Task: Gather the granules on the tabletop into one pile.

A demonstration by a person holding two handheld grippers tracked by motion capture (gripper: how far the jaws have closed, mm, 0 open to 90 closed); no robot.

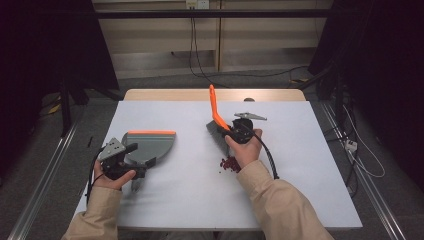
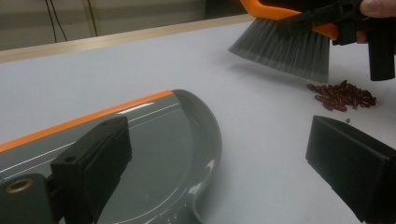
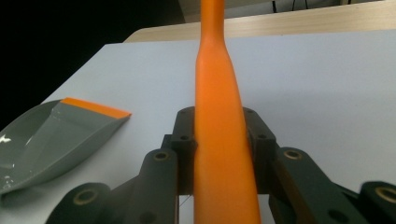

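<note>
Near the table's middle, red beans [image 1: 229, 164] lie just near-side of the brush [image 1: 218, 127], clamped in the right gripper [image 1: 240, 131]; dustpan [image 1: 150, 145] sits well left, by the open-jawed left gripper [image 1: 131, 167].

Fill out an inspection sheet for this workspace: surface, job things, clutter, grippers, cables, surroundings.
Surface: white table, wooden strip along its far edge.
Job's things: grey dustpan with orange lip, lying flat at left; orange-handled brush, bristles down, just beyond a small pile of red beans.
Clutter: nothing seen besides the beans.
Grippers: left gripper open, one jaw over the dustpan; right gripper shut on the brush handle.
Cables: a black cable trails from the right gripper; more cables on the floor beyond and to the right.
Surroundings: dark curtains on both sides, pale wall panels behind, metal rails on the floor.
</note>
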